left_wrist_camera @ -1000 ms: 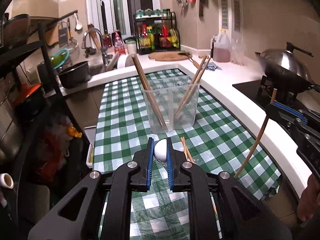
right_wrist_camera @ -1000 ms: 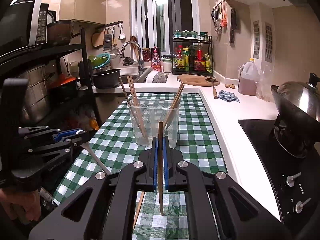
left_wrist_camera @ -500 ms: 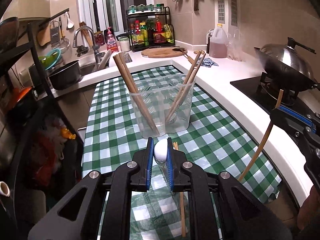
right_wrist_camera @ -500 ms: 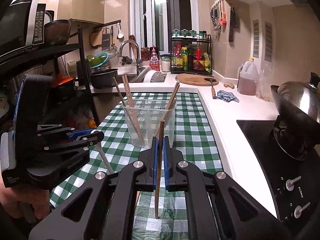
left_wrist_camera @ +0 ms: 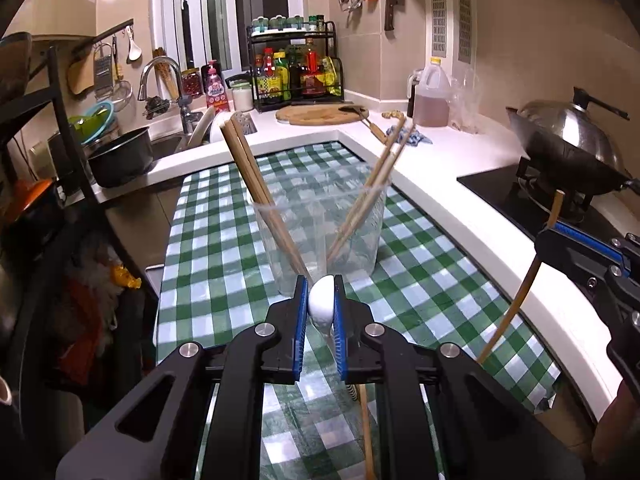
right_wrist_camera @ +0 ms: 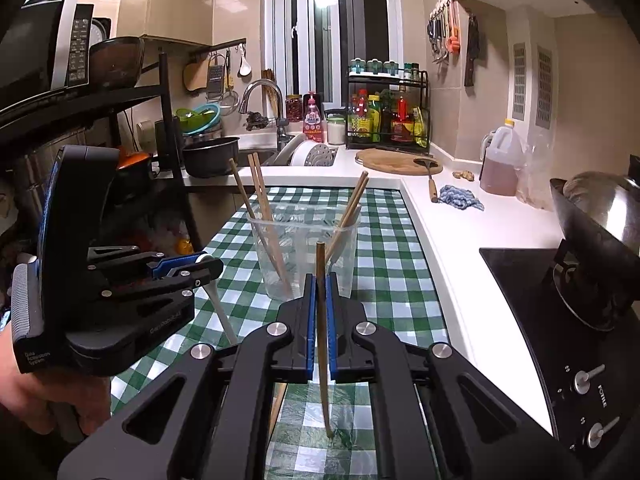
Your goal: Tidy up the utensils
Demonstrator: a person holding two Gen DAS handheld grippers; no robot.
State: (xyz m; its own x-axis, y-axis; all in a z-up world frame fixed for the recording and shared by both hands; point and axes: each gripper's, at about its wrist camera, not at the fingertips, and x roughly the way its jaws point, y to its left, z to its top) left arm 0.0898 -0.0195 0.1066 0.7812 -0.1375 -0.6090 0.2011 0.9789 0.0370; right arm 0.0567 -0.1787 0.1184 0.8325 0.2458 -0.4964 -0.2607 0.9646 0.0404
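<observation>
A clear plastic container (left_wrist_camera: 320,216) stands on the green checked cloth (left_wrist_camera: 208,248), with wooden chopsticks (left_wrist_camera: 256,192) leaning to both sides inside it. My left gripper (left_wrist_camera: 320,280) is shut on a white spoon (left_wrist_camera: 321,306), just short of the container's near wall. In the right wrist view the left gripper (right_wrist_camera: 208,262) sits left of the container (right_wrist_camera: 304,252), and the spoon's handle (right_wrist_camera: 224,314) hangs down from it. My right gripper (right_wrist_camera: 319,280) is shut on a single wooden chopstick (right_wrist_camera: 322,340), held nearly upright before the container. A loose chopstick (left_wrist_camera: 366,432) lies on the cloth.
A wok (left_wrist_camera: 568,148) sits on the stove at the right. The white counter holds a cutting board (left_wrist_camera: 320,114), an oil jug (left_wrist_camera: 430,98) and a blue cloth (right_wrist_camera: 460,198). A dark pot (left_wrist_camera: 120,156) stands by the sink, and a black shelf rack (right_wrist_camera: 80,100) runs along the left.
My left gripper has carried the spoon closer to the container, which now looks larger and nearer. The right gripper and its chopstick have stayed where they were.
</observation>
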